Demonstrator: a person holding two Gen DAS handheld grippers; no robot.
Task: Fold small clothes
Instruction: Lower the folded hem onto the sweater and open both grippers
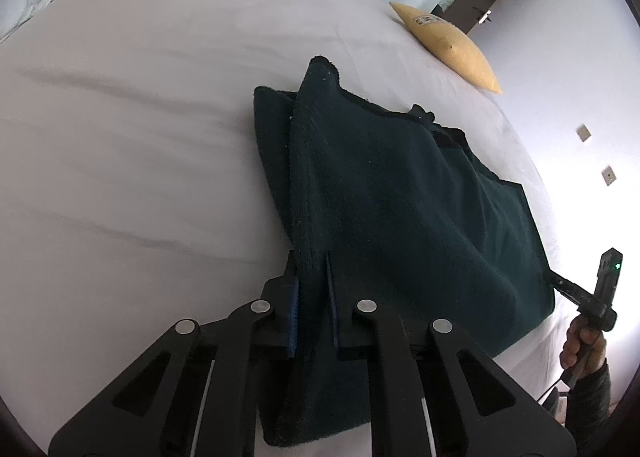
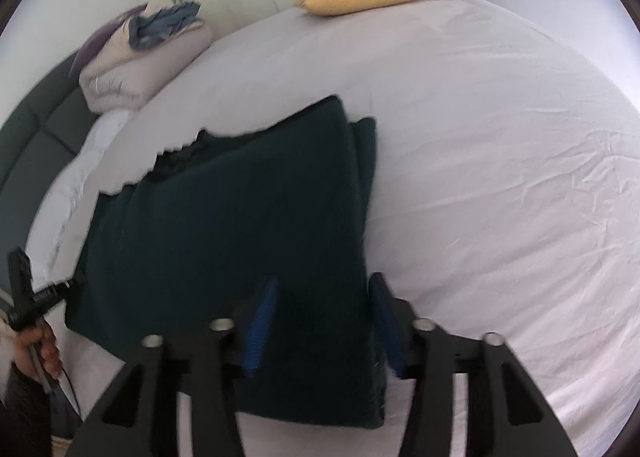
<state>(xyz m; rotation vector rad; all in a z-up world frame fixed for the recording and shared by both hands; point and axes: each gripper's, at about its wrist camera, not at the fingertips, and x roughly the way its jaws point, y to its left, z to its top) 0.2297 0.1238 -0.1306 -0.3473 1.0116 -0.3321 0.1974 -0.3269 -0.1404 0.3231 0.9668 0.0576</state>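
Garment [image 1: 400, 197] lay part-folded on the bed [image 1: 140, 137]. My left gripper [image 1: 312, 297] pinched its near edge; right gripper [image 2: 324, 321] straddled the other corner, jaws apart, not yet pressing, likely readying a joint lift.

Dark green fleece garment [image 1: 400, 193], folded, on bed

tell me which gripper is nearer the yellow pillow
Hard to call. The left gripper and right gripper both sit at the near edge of the dark cloth, with the pillow far across the bed.
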